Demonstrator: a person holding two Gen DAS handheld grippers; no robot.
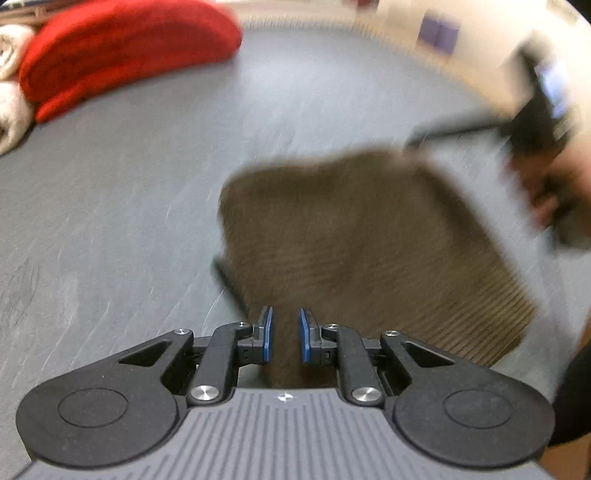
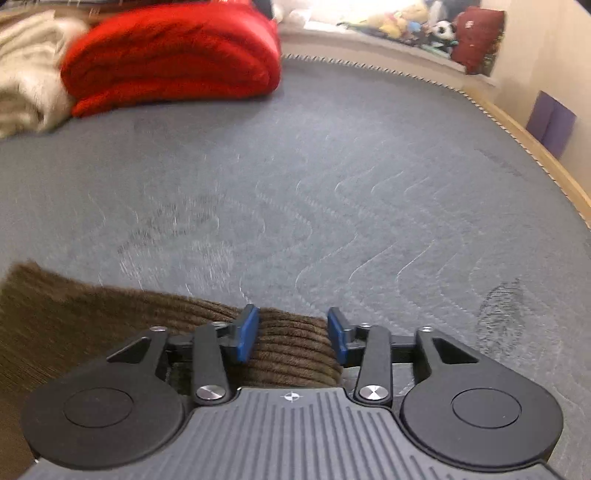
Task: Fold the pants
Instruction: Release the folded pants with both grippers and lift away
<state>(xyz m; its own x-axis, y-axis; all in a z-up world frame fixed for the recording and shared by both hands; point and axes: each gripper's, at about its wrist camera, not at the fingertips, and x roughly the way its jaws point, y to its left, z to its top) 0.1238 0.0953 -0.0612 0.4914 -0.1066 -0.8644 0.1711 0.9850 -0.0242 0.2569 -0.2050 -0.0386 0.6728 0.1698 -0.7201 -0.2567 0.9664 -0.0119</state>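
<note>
1. The brown corduroy pants (image 1: 354, 251) lay folded into a compact block on the grey quilted bed (image 2: 332, 177), well apart from the red blanket (image 2: 173, 55) at the far end.
2. The left hand-held gripper (image 1: 286, 334) pointed down at the near edge of the pants; its blue pads (image 1: 266, 334) stood a narrow gap apart with brown cloth showing between them, and whether they pinched it I could not tell.
3. The right hand-held gripper (image 2: 291, 334) sat over the pants' right corner with its pads (image 2: 246, 334) spread, a thick ribbed fold between them but apparently not squeezed.
4. In the left wrist view the right hand-held gripper (image 1: 436, 134) and the hand (image 1: 554, 192) holding it showed as a dark blur at the far right corner of the pants.
5. A cream blanket (image 2: 26, 81) lay rolled just left of the red blanket, touching it.
6. Beyond the red blanket, to its right, a ledge held soft toys (image 2: 413, 22) and a dark red cushion (image 2: 476, 37).
7. Between the pants and the red blanket only bare bed showed; nothing blocked either hand-held gripper.
</note>
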